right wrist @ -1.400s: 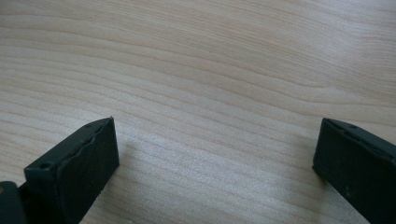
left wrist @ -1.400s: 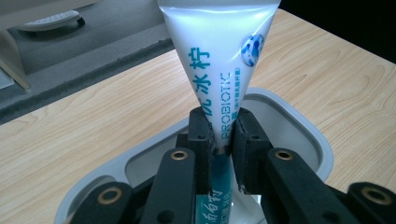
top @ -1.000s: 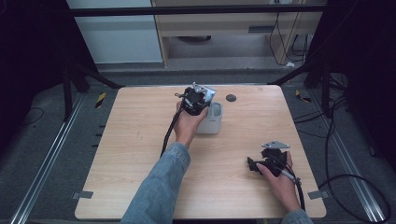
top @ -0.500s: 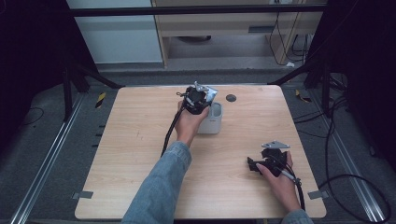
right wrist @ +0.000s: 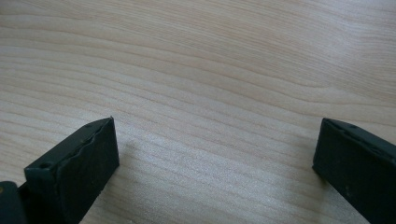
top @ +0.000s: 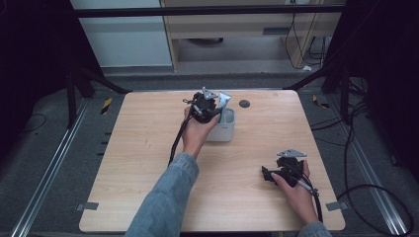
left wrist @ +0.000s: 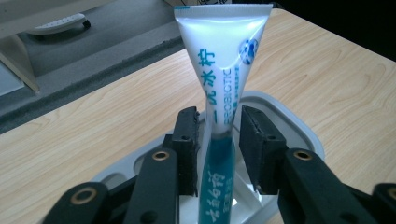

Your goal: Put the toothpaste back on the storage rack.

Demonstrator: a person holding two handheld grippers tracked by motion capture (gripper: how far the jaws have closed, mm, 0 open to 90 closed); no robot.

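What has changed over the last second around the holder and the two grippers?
Little has moved. The left gripper stays over the white holder at the toothpaste tube, its jaws apart, one pad touching it. The right gripper stays open, low over the table.

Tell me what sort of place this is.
Likely a lab recording rig, not a home: a bare wooden table on grey carpet, dark frame posts beside it, loose cables on the floor, and cabinets behind.
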